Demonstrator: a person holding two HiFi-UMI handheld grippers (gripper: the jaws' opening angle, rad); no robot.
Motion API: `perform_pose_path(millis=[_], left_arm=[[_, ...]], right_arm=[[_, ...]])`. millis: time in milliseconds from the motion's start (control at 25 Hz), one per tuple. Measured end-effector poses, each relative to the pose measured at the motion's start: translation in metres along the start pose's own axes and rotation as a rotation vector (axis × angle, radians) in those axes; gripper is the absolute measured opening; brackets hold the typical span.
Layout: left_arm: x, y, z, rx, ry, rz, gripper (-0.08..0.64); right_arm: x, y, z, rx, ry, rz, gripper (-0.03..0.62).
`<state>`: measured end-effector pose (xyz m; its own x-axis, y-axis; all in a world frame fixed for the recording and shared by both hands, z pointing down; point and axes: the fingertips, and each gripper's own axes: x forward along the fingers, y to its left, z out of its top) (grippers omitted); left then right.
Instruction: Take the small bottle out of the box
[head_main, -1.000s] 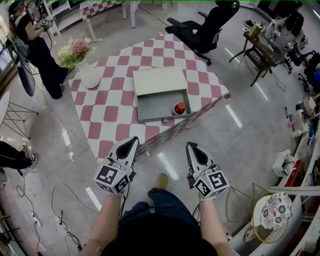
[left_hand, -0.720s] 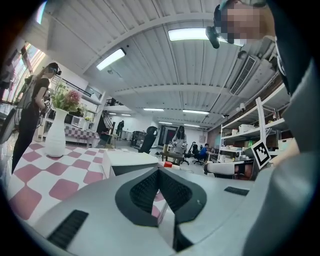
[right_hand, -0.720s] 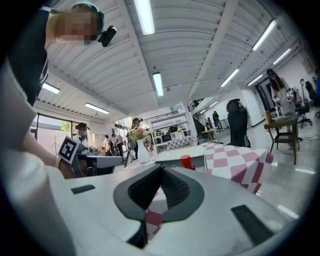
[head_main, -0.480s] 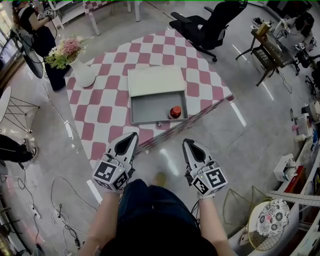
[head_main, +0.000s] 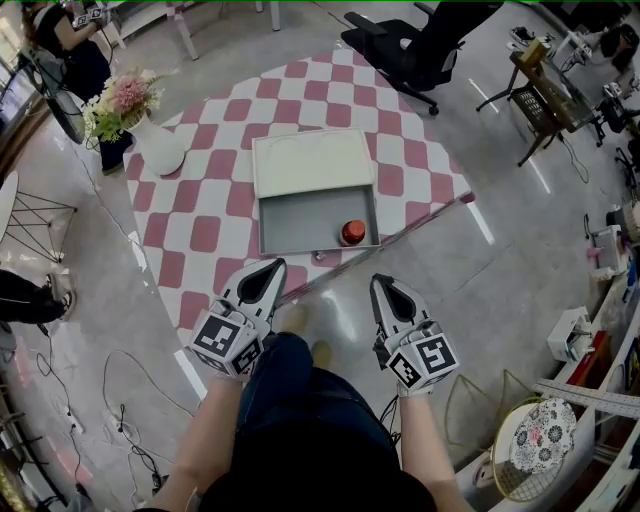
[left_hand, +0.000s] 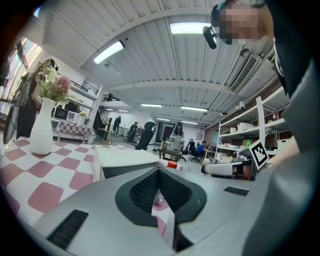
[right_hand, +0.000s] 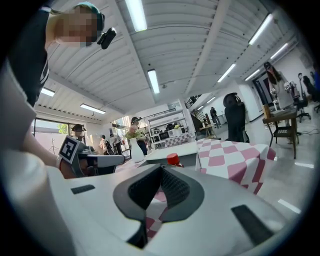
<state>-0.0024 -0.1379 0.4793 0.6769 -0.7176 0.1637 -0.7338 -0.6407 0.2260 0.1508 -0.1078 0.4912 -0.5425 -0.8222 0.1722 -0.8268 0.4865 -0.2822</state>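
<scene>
A grey open box with its white lid folded back lies on the pink-and-white checked table. In the box's near right corner stands the small bottle with a red cap. Both grippers hang in front of the table's near edge, apart from the box. My left gripper is shut and empty, its tip over the table edge. The right gripper is also shut and empty, just short of the bottle. The right gripper view shows the red cap beyond the closed jaws.
A white vase of flowers stands on the table's far left. A black office chair is behind the table, and a person stands at the far left. Cables trail over the grey floor. Desks and shelves line the right side.
The person has stepped toward the table, so the box and bottle sit closer to both grippers. The left gripper's tip has reached the table edge. Both grippers stay shut.
</scene>
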Motion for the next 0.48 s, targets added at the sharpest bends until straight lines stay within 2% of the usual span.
perform_pose_path(millis=[280,320,400,480], left_arm=[[0.031,0.015,0.01,0.014,0.02,-0.047,0.002],[0.033,0.017,0.011,0.021,0.024,-0.052,0.002],[0.037,0.02,0.013,0.036,0.031,-0.059,0.002],[0.041,0.022,0.013,0.054,0.039,-0.068,0.002]], right_arm=[[0.032,-0.013,0.01,-0.05,0.033,-0.037,0.01],[0.037,-0.014,0.011,-0.058,0.04,-0.044,0.043],[0.046,-0.016,0.012,-0.082,0.055,-0.054,0.052],[0.055,-0.018,0.011,-0.106,0.073,-0.065,0.1]])
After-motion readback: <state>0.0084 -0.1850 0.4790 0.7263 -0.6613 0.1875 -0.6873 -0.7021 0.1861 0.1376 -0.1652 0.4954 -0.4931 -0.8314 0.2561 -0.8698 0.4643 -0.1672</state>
